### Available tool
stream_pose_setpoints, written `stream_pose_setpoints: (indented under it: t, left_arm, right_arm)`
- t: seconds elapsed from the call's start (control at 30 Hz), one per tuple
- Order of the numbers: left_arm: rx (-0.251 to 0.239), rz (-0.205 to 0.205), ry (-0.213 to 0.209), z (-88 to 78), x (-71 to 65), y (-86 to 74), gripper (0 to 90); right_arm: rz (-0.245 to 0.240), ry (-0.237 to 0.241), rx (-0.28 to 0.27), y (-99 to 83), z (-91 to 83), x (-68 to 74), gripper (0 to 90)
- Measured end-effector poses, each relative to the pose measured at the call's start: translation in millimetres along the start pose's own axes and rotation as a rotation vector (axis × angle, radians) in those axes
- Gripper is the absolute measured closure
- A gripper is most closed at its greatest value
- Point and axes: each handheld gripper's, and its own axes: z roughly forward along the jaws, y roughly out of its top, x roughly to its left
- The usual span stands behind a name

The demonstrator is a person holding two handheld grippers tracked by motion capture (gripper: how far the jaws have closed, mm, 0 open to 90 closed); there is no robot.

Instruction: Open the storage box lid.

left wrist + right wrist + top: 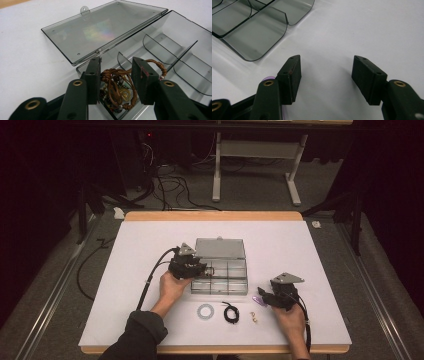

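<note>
Dim room beyond, cables on the floor, and up front a white surface (300, 245) carrying a smoky clear compartment box (175, 30) with its lid (100, 35) folded back flat. Left tool (116, 65) poised over the box's near corner compartment, jaws parted, with a brown cord bracelet (115, 85) bundled between them and lying down in that compartment; pads flanking the cords rather than visibly squeezing them. Right tool (327, 58) resting low over bare surface beside the box, jaws wide apart and holding nothing, with a purple piece (258, 300) just beside it. Still waiting in front of the box: a pale ring (205, 311), a black cord (230, 312) and a small gold piece (255, 316). Likeliest trouble, judging from here: a loop caught on a pad edge or screw head during withdrawal, dragging the bracelet back out or draping it over a divider. Also possible: a sideways exit clipping the thin compartment wall and shoving the light box across the surface, since nothing braces it. Lesser worry: a loop curling up over the compartment edge, enough to foul the lid at closing.
</note>
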Motion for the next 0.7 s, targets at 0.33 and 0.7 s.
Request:
stream_pose_setpoints:
  t: [0.33,0.7]
  left_arm:
    - [-0.025,0.047,0.003,-9.8,-13.4,4.7,52.3]
    - [0.021,0.022,0.02,-2.1,-12.2,4.5,47.9]
  right_arm:
    - [0.001,0.001,0.0,0.0,0.0,-0.1,41.5]
    - [0.001,0.002,0.001,0.0,0.0,-0.2,41.5]
